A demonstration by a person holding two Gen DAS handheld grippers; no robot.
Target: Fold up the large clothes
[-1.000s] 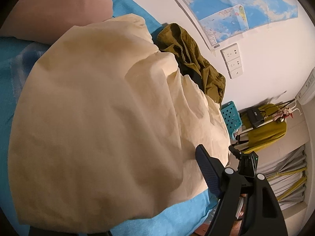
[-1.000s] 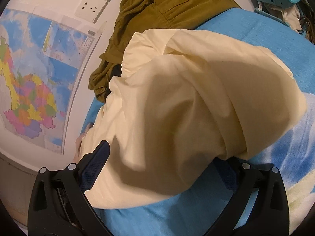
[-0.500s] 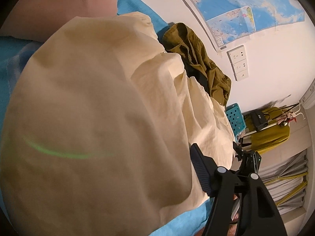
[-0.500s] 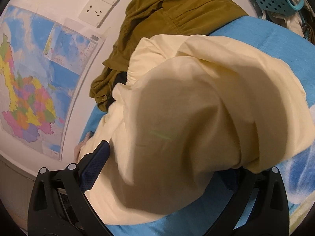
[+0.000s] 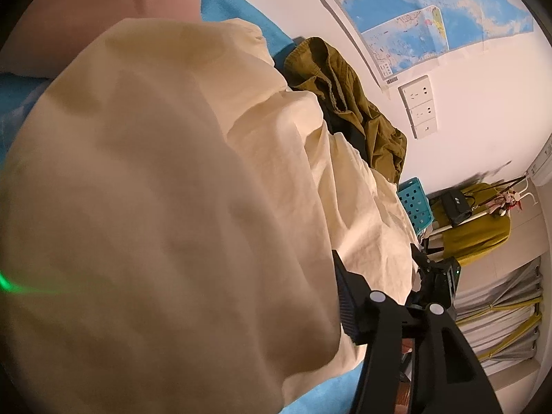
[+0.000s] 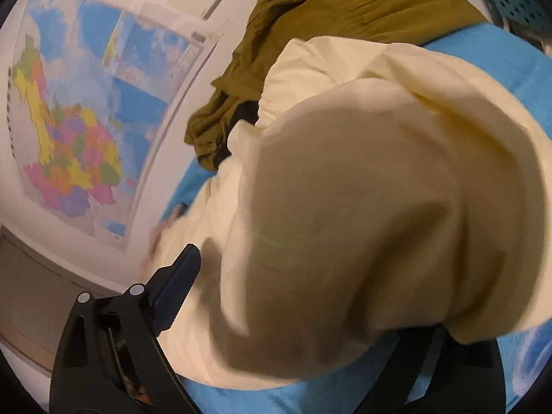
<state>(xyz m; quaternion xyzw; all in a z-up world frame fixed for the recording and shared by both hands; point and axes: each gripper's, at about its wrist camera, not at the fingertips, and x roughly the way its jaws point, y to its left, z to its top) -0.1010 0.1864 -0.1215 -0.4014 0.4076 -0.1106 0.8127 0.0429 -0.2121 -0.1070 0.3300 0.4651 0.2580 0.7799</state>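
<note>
Item: cream garment (image 5: 165, 189), bunched on the blue bed (image 6: 241, 398), its far end against an olive garment (image 5: 348, 103) by the wall; since a second ago the cream cloth has swelled toward both cameras and now fills most of each view, so I judge a fold is being carried over and is not yet laid flat.

Left gripper (image 5: 379, 276): jaws have just been closing; cream cloth lies between them; I see one pad only, so I cannot tell whether they pinch it.

Right gripper (image 6: 310, 310): jaws stand wide, though they have just been closing a little; cloth billows between them; the right finger is buried under fabric, so I cannot tell if it is gripped.

Hidden or unclear: the garment's edges, sleeves and hem; the right view is blurred; a green streak crosses the left view; the basket (image 5: 415, 203) is half cut off by cloth; the map (image 6: 72, 120) is soft.
</note>
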